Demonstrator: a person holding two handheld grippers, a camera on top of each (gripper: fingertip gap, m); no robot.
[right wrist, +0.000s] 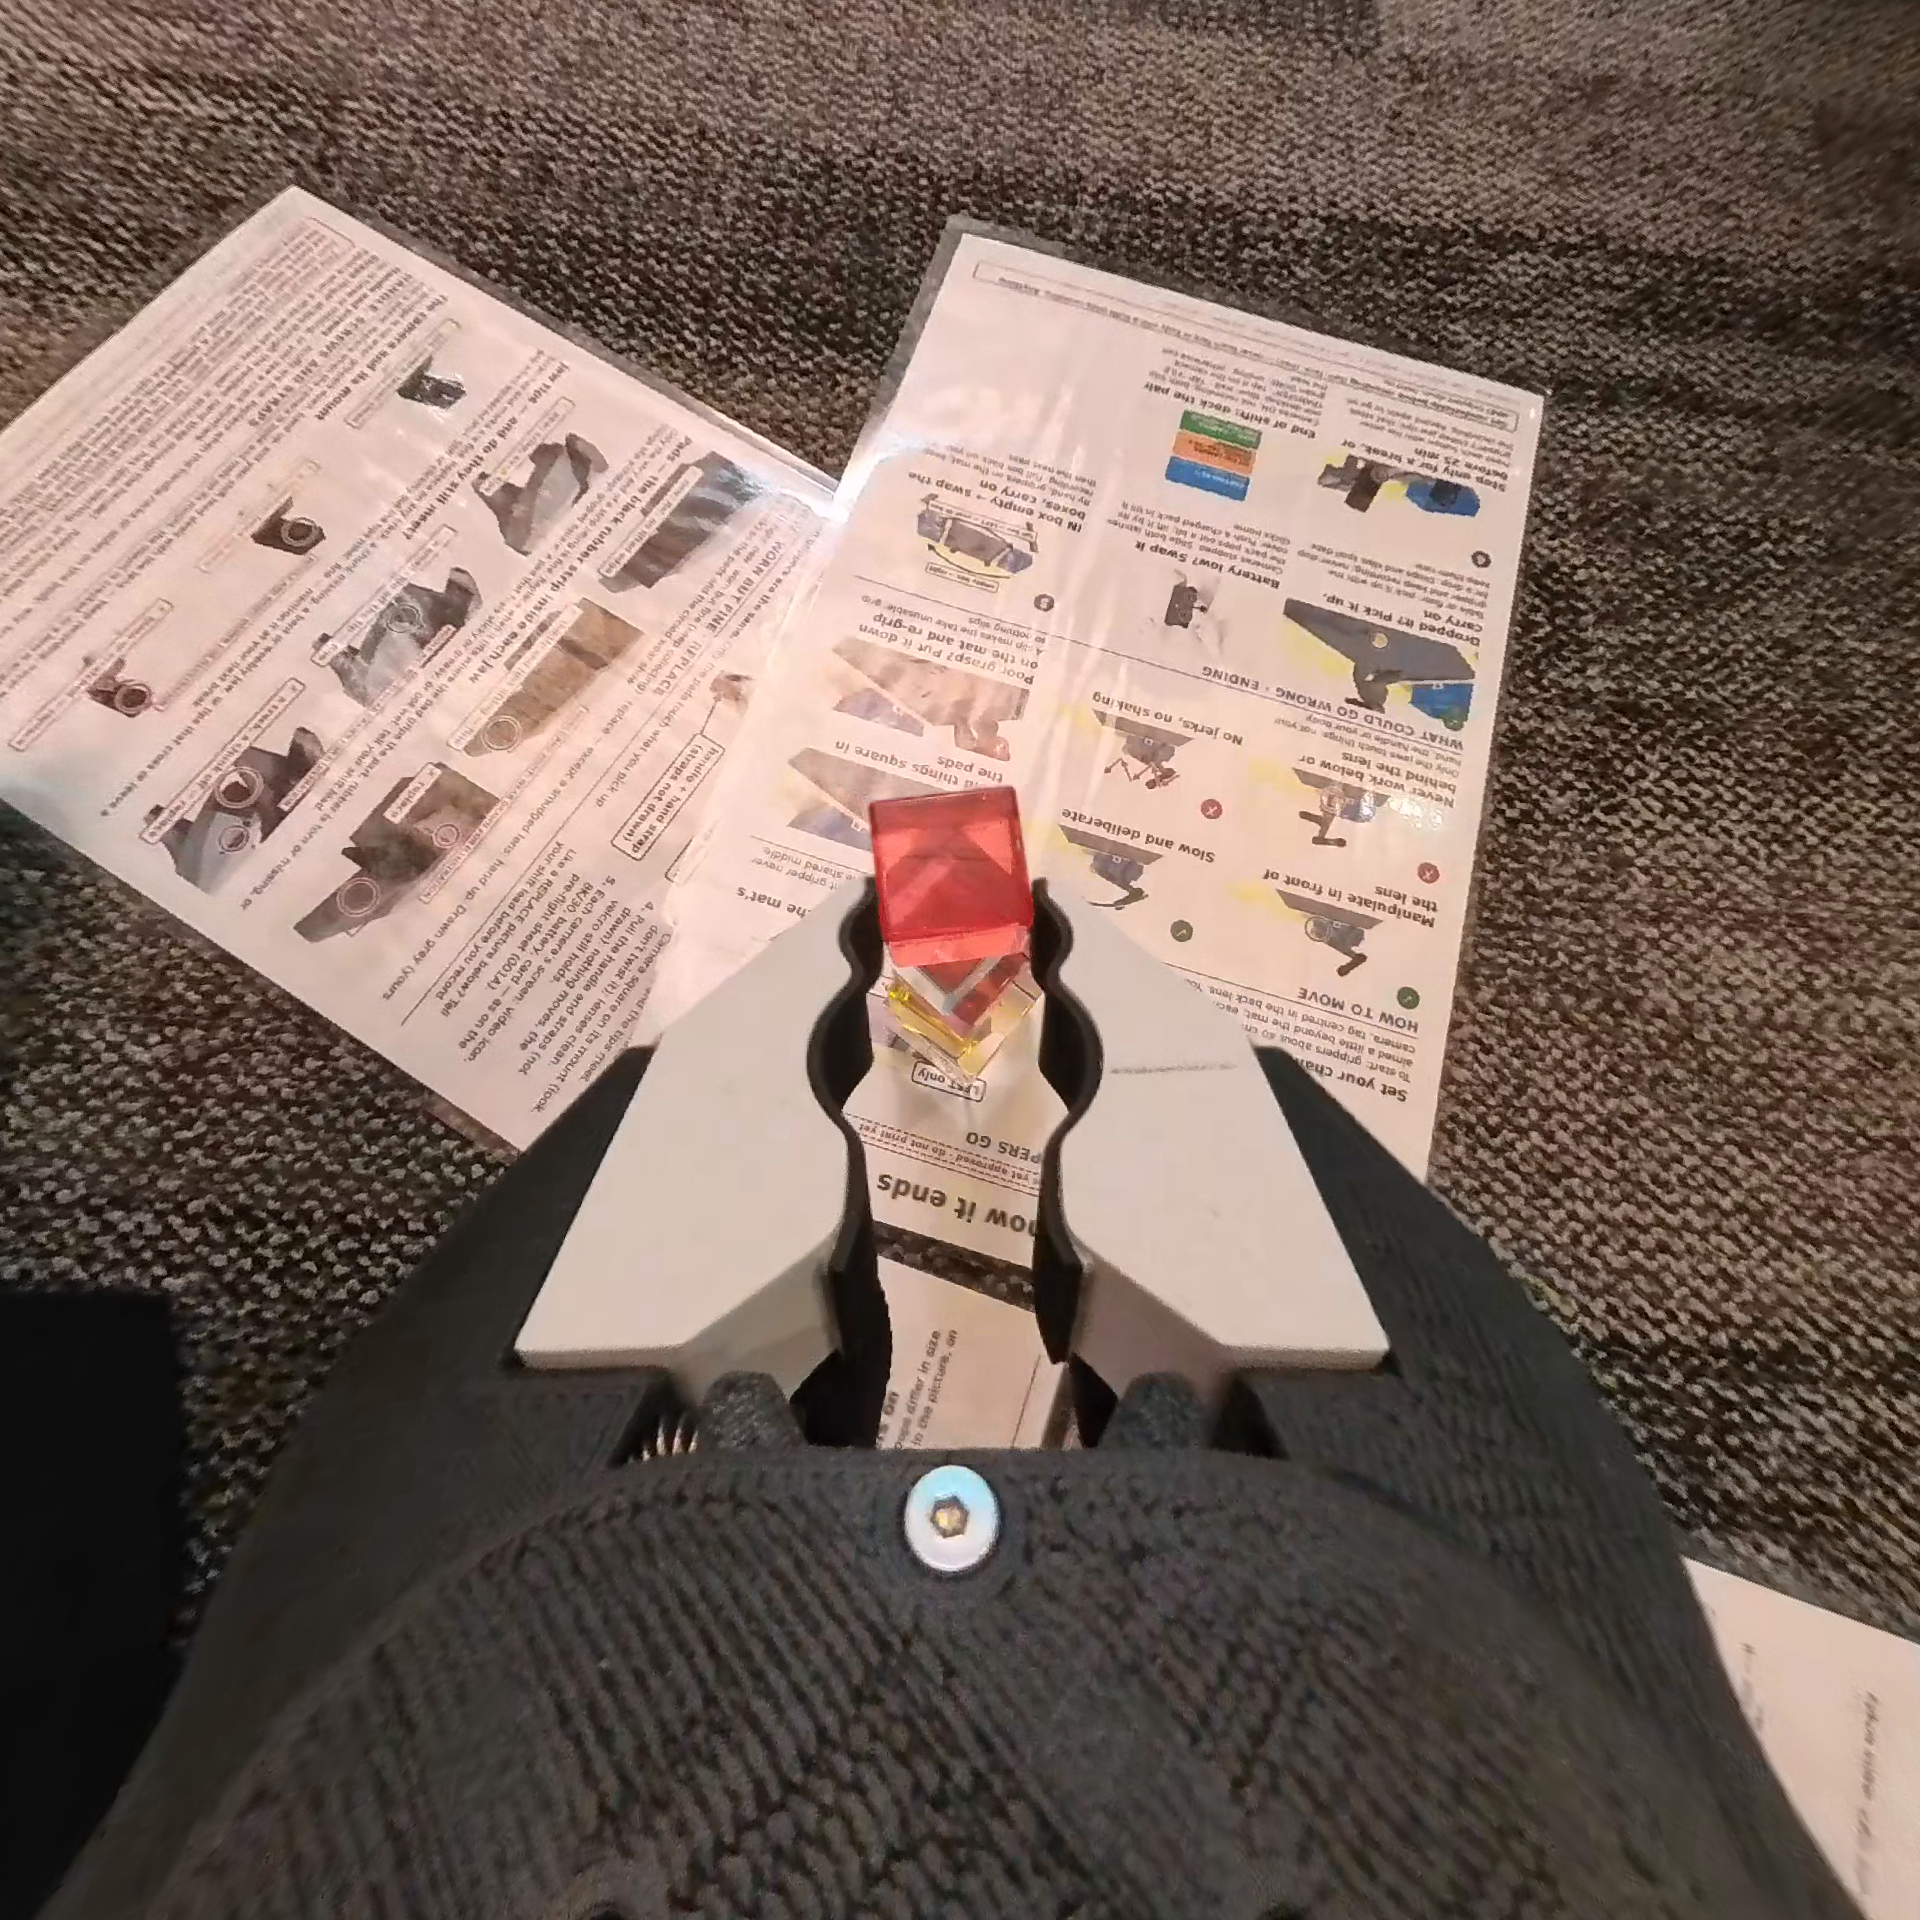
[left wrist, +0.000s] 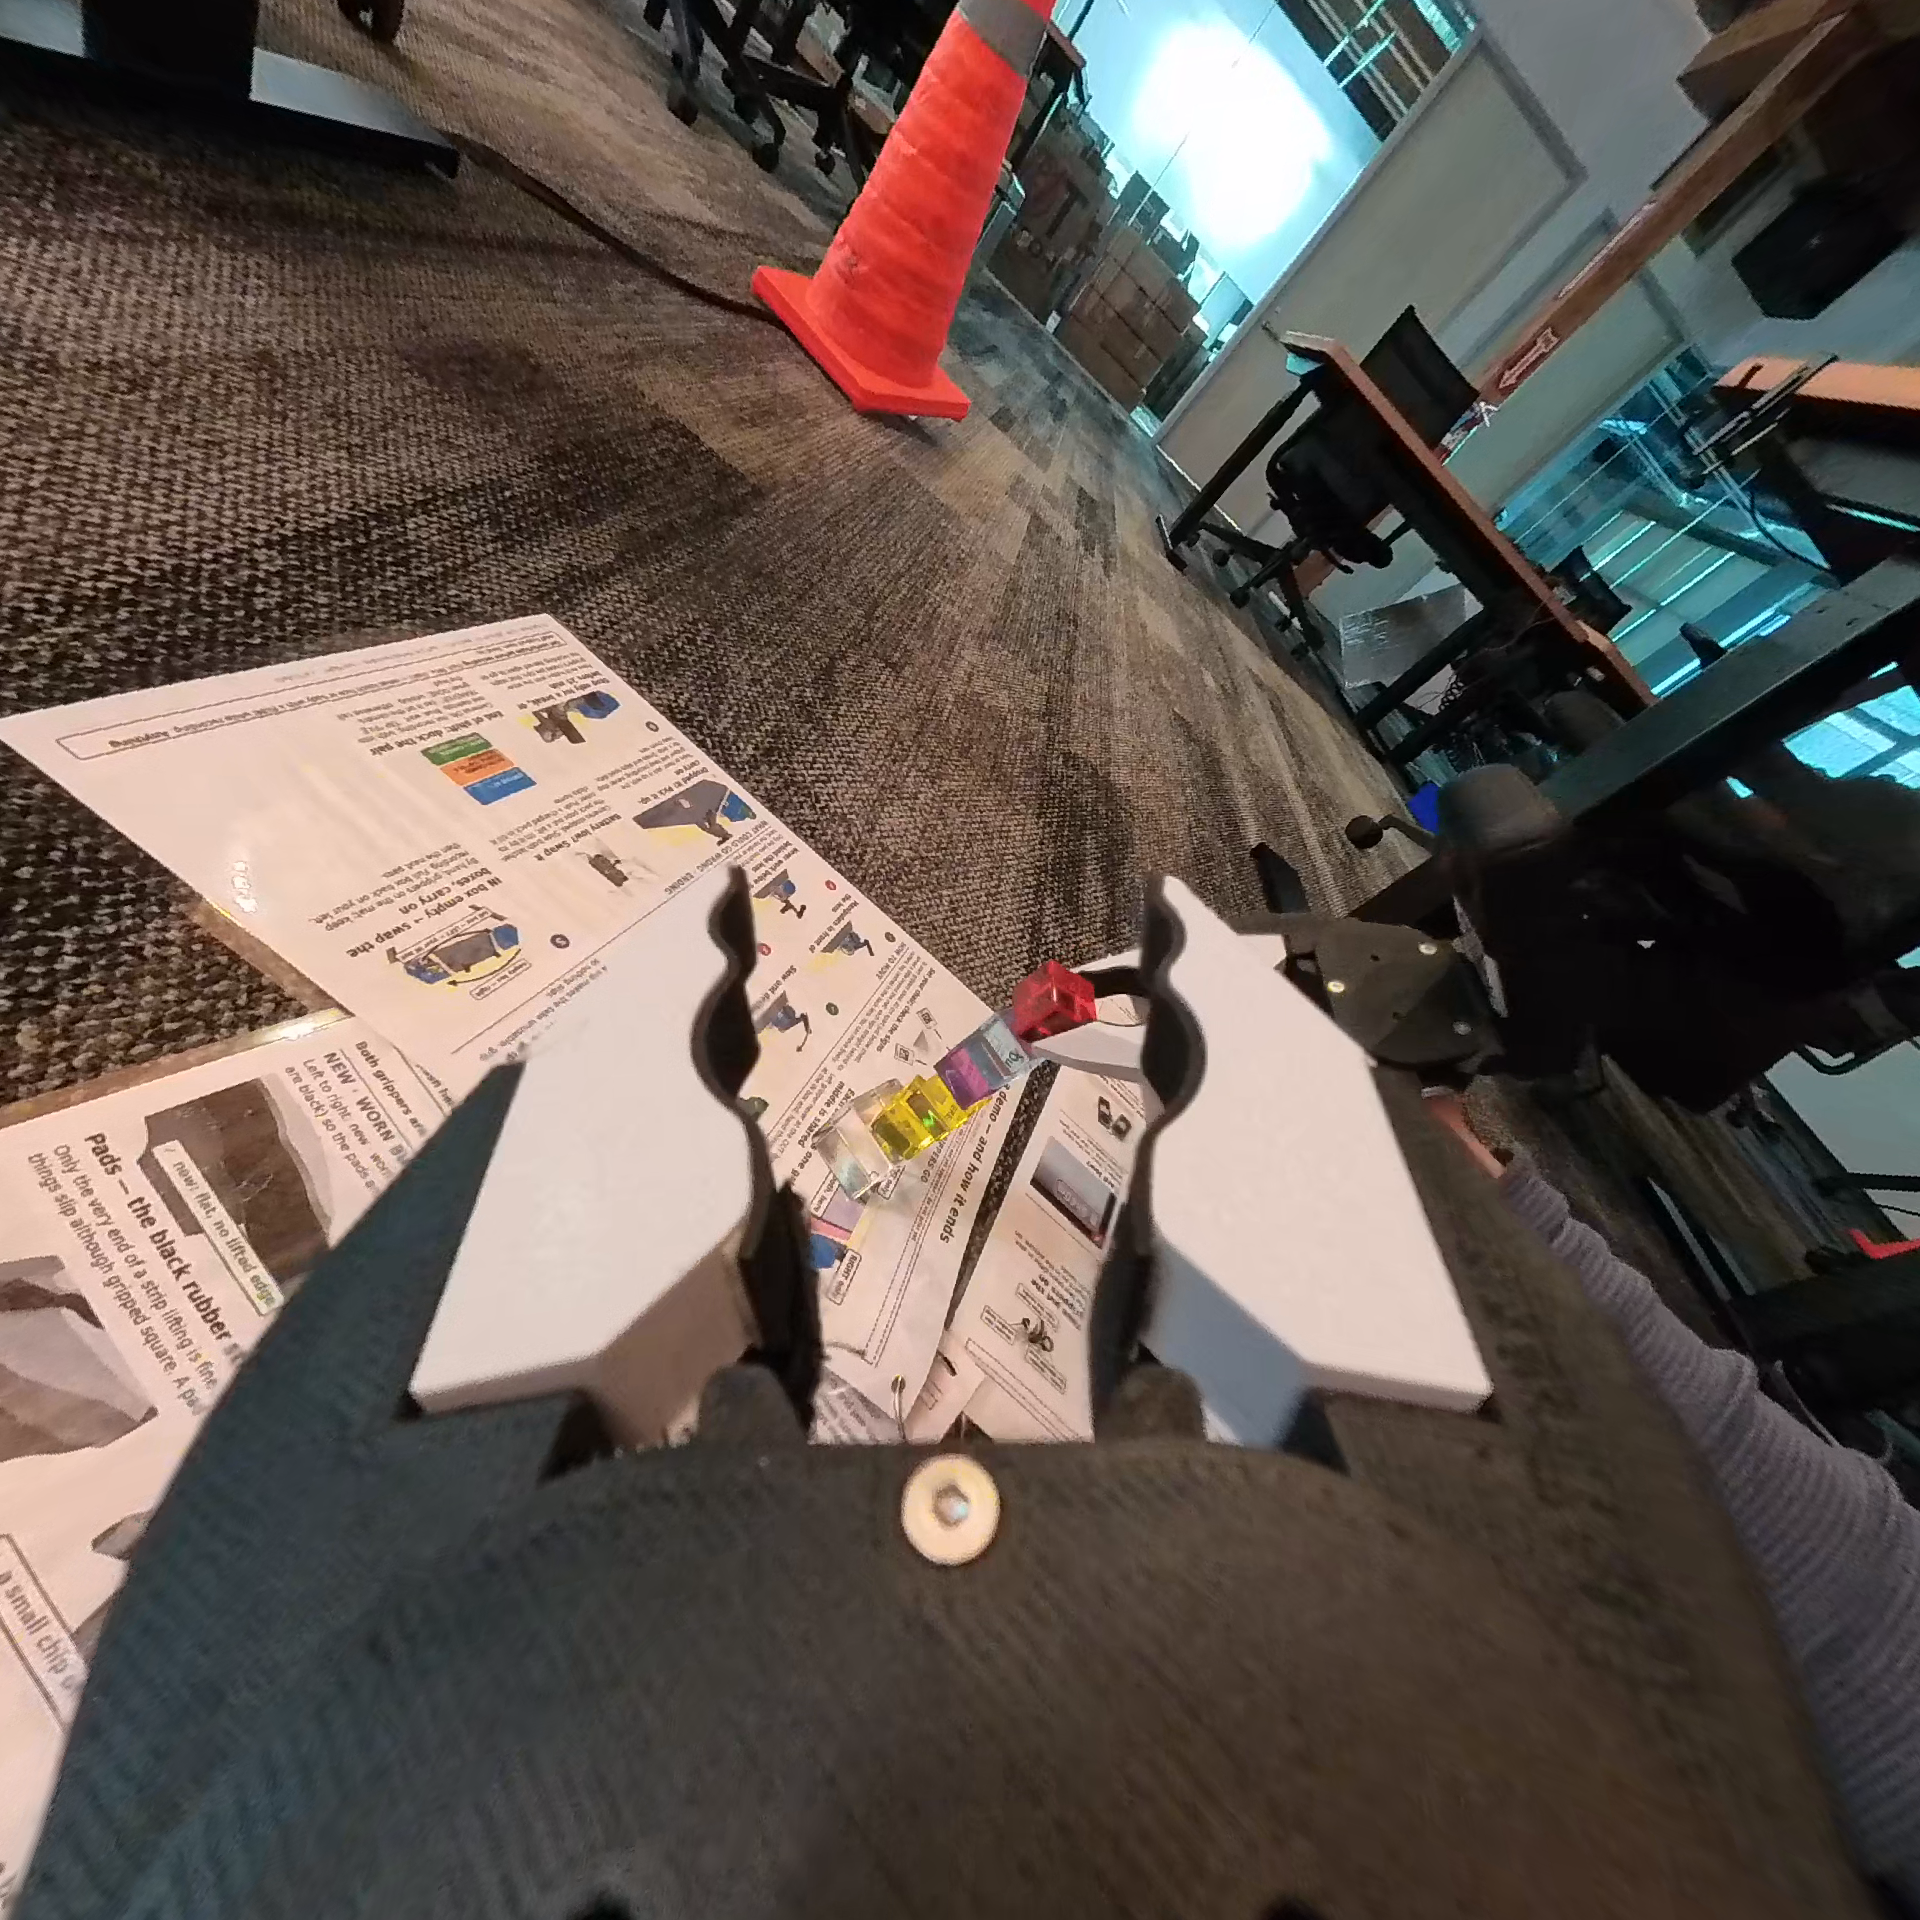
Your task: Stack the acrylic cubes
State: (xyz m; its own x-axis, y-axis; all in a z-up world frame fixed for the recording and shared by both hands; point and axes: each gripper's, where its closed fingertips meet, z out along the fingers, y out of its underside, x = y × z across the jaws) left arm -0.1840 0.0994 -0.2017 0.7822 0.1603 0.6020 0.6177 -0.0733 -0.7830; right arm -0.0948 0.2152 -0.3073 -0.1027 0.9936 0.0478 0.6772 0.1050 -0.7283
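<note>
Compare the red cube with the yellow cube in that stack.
Colour: the red cube is tinted red, the yellow cube yellow.
Place: the red cube tops the stack; the yellow cube sits lower, under a purple-tinted cube.
Surroundings: the red cube lies between the tips of the right gripper; the yellow cube lies below them.
Both are see-through cubes in one stack on a laminated sheet.

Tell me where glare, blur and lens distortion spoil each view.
Left wrist view: the window is blown out to white-cyan, the horizon tilts and bends with wide-angle distortion, and the near laminated sheet blurs at the edge. Right wrist view: overhead light glares off the laminated sheet, washing out print; the red cube stays sharp, the carpet curves at the corners.
</note>
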